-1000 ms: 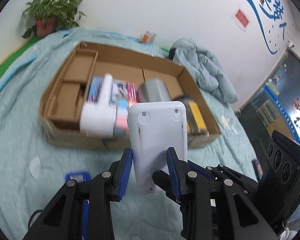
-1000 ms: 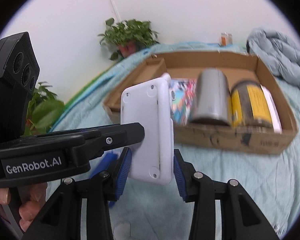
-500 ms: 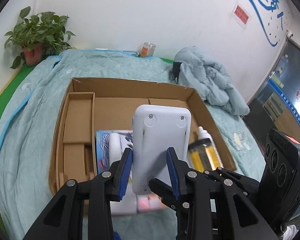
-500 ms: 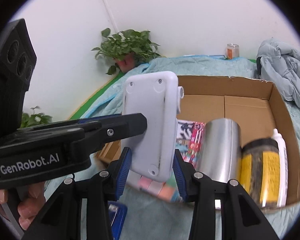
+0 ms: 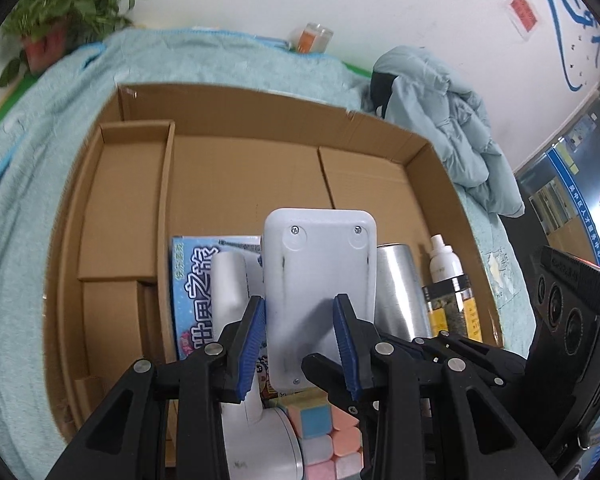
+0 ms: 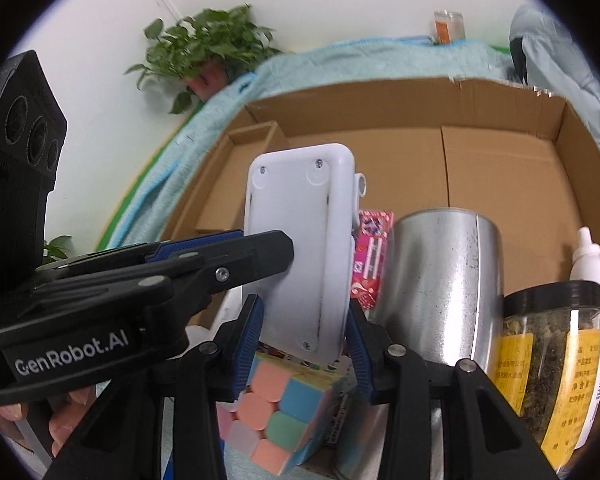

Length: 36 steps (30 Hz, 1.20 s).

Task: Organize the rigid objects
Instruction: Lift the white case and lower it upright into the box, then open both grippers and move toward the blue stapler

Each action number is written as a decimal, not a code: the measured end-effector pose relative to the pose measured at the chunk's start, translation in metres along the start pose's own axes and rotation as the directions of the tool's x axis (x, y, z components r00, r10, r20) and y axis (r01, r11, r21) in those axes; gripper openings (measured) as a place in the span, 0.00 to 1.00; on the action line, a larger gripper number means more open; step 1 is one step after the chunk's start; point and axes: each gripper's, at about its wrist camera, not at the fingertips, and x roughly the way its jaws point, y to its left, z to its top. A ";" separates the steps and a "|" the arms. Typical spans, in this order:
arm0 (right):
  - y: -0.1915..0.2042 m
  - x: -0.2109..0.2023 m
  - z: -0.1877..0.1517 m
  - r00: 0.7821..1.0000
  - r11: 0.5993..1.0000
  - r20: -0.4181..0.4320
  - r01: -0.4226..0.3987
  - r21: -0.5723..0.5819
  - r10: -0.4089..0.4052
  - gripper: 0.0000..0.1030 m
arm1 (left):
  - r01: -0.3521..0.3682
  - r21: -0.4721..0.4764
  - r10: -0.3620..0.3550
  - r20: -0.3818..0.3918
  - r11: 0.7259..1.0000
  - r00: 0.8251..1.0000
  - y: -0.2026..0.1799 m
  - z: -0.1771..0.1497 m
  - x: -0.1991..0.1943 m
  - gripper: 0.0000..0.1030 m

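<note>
A flat white plastic device (image 5: 318,280) with screws in its back hangs over the open cardboard box (image 5: 236,128). My left gripper (image 5: 300,340) is shut on the device's lower half, its blue pads against both sides. My right gripper (image 6: 304,346) is shut on the same white device (image 6: 300,248), from the lower end. In the right wrist view the left gripper's fingers (image 6: 240,252) reach in from the left and press the device's face.
Inside the box lie a blue picture book (image 5: 196,280), a white handheld appliance (image 5: 228,284), a steel cup (image 6: 436,280), a yellow-labelled jar (image 6: 548,352), a white bottle (image 5: 444,260) and a pastel cube (image 6: 276,412). The box's far half is bare cardboard. A quilted jacket (image 5: 452,120) lies at the right.
Both grippers have carried the white device from in front of the box to above its near side. The box's contents now sit directly below and much closer.
</note>
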 end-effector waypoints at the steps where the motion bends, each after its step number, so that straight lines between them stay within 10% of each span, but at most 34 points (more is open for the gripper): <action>1: -0.001 0.002 0.002 1.000 1.000 -0.010 0.001 0.005 -0.001 0.39 | 0.002 -0.007 -0.002 -0.007 1.000 1.000 0.002 0.000 0.003 0.31; 4: 0.001 0.002 0.003 1.000 1.000 -0.026 -0.002 0.009 0.002 0.43 | 0.016 -0.033 -0.017 -0.034 0.999 0.999 0.008 -0.001 0.010 0.30; 6: 0.003 0.000 0.001 0.999 1.000 -0.032 0.011 0.000 -0.011 0.44 | 0.001 -0.013 -0.002 -0.057 1.000 0.998 0.007 -0.005 0.014 0.12; 16: 0.018 -0.028 -0.016 0.992 0.990 0.074 0.113 -0.087 -0.106 0.51 | -0.064 0.066 0.060 0.065 0.996 0.996 -0.011 -0.031 -0.020 0.17; 17: 0.020 -0.039 -0.021 0.985 0.987 0.120 0.136 -0.089 -0.125 0.68 | -0.066 0.084 0.057 0.108 0.994 0.993 -0.012 -0.038 -0.033 0.26; 20: 0.027 -0.070 -0.040 0.942 0.967 0.274 0.230 -0.109 -0.193 0.88 | -0.114 0.104 0.082 0.272 0.988 0.959 -0.017 -0.064 -0.075 0.99; 24: 0.029 -0.095 -0.065 0.900 0.953 0.367 0.287 -0.097 -0.233 0.93 | -0.259 0.077 0.200 0.441 0.963 0.875 -0.025 -0.104 -0.114 0.99; 31: 0.026 -0.101 -0.100 0.936 0.974 0.306 0.210 -0.085 -0.175 0.94 | -0.304 0.013 0.279 0.362 0.953 0.890 -0.012 -0.161 -0.124 0.99; 36: 0.033 -0.097 -0.134 0.974 0.990 0.218 0.085 -0.116 -0.058 0.94 | -0.275 -0.024 0.275 0.173 0.961 0.946 0.024 -0.213 -0.113 0.99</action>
